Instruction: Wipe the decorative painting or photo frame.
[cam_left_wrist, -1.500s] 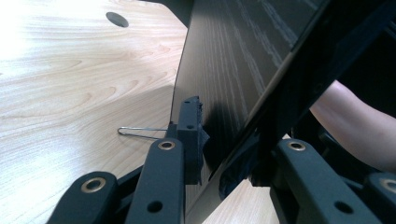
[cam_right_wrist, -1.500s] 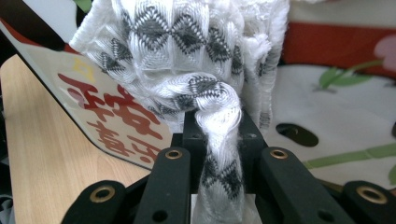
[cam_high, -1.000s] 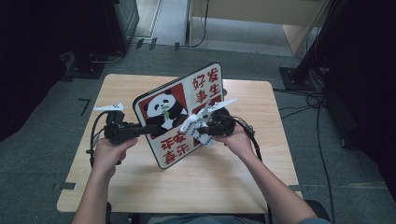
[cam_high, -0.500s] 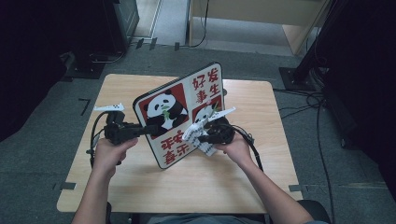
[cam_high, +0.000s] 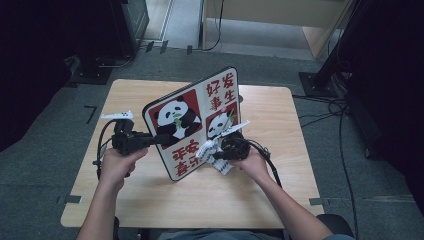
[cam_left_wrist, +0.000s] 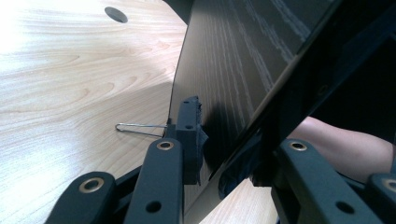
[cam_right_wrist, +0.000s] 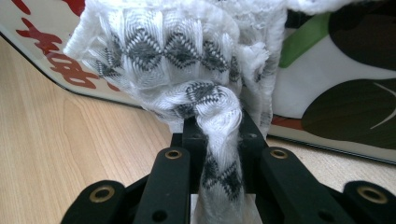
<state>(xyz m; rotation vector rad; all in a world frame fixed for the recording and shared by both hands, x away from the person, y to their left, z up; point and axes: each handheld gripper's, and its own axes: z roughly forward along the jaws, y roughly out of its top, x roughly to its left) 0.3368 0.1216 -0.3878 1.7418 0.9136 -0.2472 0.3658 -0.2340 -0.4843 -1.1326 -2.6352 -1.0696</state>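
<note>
Cloth (cam_right_wrist: 187, 84) pinched in right tool (cam_right_wrist: 218, 140), against panda board (cam_right_wrist: 336, 70) (tilted).

The right gripper (cam_high: 216, 150) has slid its white cloth (cam_high: 212, 152) lower down the panda board (cam_high: 200, 107).

Both bare forearms come in from the bottom of the high view and angle inward over the table. The left hand (cam_high: 116, 165) wraps the black left gripper (cam_high: 162, 138), which lies level and points to the right, its jaws clamped on a board's edge. The right hand (cam_high: 250, 162) holds the black right gripper (cam_high: 214, 149) pointing left, its jaws pinched on a white patterned cloth.
</note>
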